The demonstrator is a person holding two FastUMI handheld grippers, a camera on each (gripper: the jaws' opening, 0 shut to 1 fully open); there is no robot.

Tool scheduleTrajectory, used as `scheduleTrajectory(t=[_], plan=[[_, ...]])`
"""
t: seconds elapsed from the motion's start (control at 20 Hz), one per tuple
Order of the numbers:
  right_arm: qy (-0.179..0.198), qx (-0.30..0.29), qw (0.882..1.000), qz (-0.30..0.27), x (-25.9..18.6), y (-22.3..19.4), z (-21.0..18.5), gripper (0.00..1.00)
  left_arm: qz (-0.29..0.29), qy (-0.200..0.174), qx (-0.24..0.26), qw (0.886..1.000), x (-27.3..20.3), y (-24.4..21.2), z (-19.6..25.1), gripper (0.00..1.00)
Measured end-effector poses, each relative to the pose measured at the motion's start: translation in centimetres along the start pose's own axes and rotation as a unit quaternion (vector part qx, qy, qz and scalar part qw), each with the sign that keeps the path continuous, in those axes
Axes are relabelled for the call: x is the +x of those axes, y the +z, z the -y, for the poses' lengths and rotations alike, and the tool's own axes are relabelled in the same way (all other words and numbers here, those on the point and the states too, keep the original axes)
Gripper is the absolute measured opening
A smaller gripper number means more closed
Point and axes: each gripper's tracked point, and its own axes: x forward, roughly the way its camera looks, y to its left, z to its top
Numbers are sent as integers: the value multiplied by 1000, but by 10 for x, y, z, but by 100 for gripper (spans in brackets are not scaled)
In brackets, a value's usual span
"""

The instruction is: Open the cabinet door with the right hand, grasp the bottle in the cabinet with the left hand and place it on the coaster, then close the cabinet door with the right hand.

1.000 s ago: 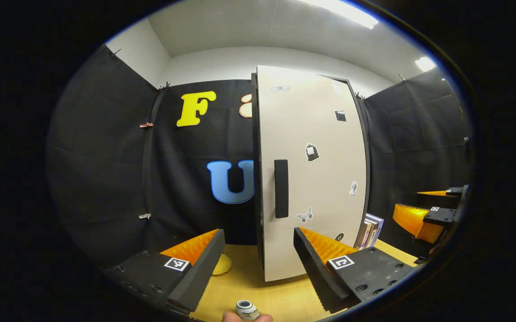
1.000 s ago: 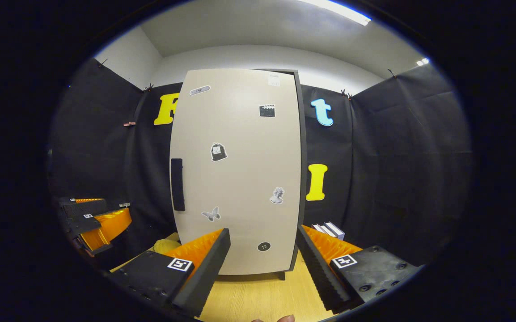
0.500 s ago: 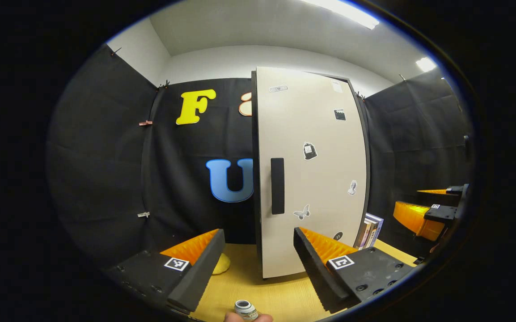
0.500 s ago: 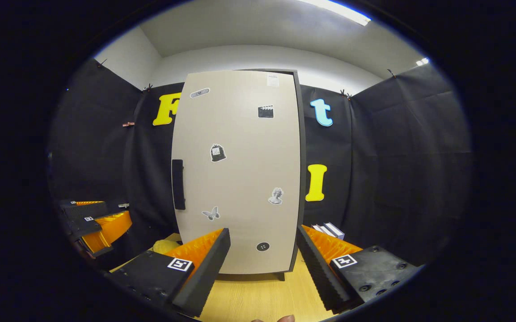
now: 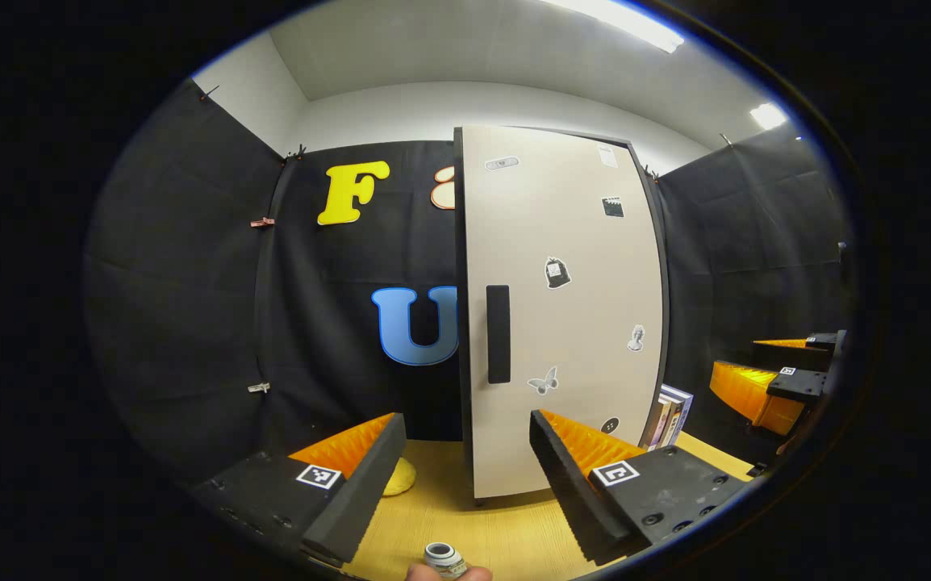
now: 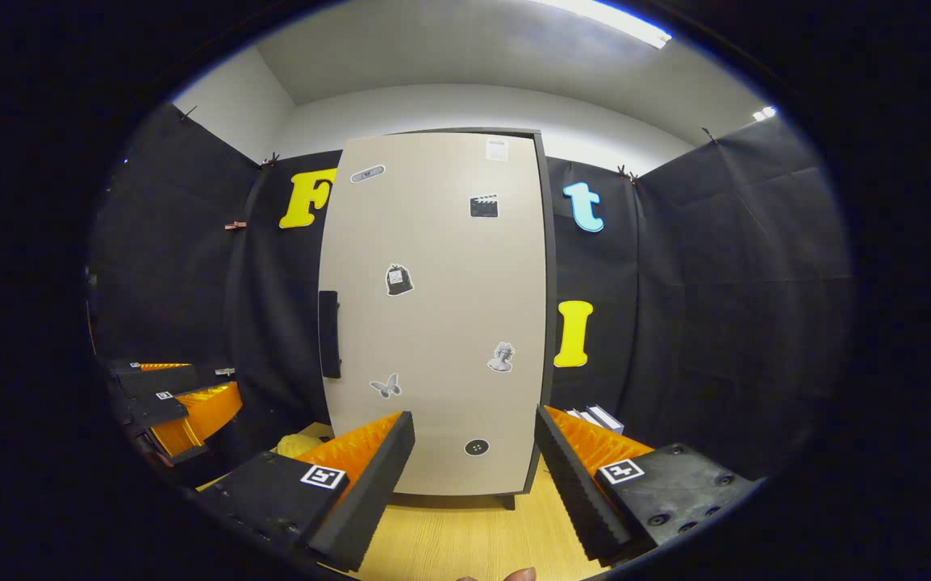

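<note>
Both claws stand wide open with nothing between their fingers. Left gripper (image 5: 465, 476) hangs over the wooden tabletop (image 5: 441, 524), aimed at the handle edge of the cabinet door (image 5: 570, 323); the right gripper (image 6: 473, 476) faces the door's flat front and touches nothing. Seen from the left gripper view, the right gripper sits well off at the right edge; from the right gripper view, the left one sits low at the left edge.

Only one container is here, the cabinet (image 6: 548, 323), upright at the back of the tabletop. Its door looks shut or nearly so, so its contents are hidden. One dark handle (image 5: 498, 334) runs down the door's left side, and about seven stickers are scattered across the front.

One bottle (image 5: 443, 558) shows at the very near edge of the tabletop in the left gripper view, cap upward, with a fingertip just below it; whether it stands on a coaster cannot be told. One yellow lump (image 5: 399, 478) lies on the tabletop left of the cabinet. A few books (image 5: 671, 415) stand beside the cabinet's right side.
</note>
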Motion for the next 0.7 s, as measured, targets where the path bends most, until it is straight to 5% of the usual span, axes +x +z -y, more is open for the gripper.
scheduleTrajectory(t=[0.7], plan=[[0, -1, 1000, -17, 1, -5, -1, 98, 2, -4, 3, 1000, -4, 3, 9, 97]])
